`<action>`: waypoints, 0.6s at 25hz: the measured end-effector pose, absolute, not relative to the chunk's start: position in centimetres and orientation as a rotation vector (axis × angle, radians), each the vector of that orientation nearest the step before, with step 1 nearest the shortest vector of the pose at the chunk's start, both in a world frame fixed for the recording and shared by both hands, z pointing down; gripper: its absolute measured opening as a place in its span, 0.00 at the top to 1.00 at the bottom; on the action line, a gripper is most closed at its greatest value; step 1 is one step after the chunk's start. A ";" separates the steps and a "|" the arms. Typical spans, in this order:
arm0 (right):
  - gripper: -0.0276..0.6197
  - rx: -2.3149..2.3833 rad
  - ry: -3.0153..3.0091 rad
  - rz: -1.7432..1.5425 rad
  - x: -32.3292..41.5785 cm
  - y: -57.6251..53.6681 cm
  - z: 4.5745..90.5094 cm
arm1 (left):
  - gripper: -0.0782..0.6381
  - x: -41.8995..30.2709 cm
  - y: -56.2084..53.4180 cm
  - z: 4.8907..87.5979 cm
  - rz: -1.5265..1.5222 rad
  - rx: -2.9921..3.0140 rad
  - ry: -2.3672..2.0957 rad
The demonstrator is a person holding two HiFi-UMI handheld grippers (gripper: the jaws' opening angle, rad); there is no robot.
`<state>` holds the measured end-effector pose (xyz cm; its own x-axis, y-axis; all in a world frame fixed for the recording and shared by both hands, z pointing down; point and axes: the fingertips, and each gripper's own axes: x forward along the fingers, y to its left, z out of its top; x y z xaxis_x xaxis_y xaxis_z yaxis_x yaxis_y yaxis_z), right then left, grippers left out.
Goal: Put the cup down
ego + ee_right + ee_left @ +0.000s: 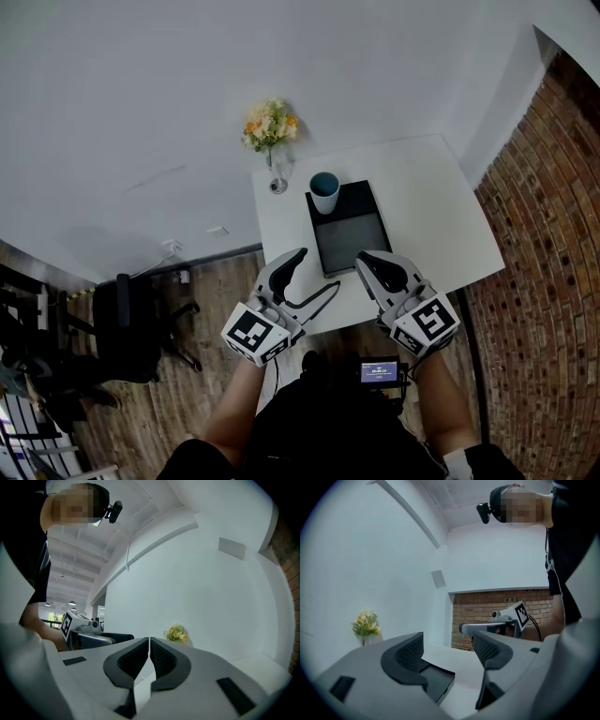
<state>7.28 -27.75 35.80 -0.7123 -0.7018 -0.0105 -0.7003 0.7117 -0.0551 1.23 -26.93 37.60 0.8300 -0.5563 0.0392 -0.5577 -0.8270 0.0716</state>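
The right tool (149, 657) is pressed together, empty; the left tool (449, 651) is spread, nothing between. The cup (324, 194) is seen upright at the tray's (352, 242) far end: probably light, stiff, slick, breakable, best pinched across its rim.

The bench (431, 216) top looks smooth, matt white; the tray (349, 239) near its middle is matt black, perhaps plastic. The floor (216, 281) is wood plank, the wall (553, 234) rough red brick, and the cup (324, 192) smooth white outside.

Bright even light; fisheye warp w/ dark edges
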 end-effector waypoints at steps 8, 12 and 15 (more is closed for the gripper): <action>0.92 -1.159 2.896 -0.068 6.9 -27.6 36.0 | 0.43 1.3 -26.9 37.8 0.029 2.923 -0.896; 0.93 -1.150 2.905 -0.067 6.6 -27.5 36.2 | 0.43 1.2 -26.9 38.0 0.031 2.919 -0.901; 0.93 -1.144 2.909 -0.066 6.5 -27.3 36.2 | 0.43 1.3 -26.8 38.0 0.032 2.919 -0.901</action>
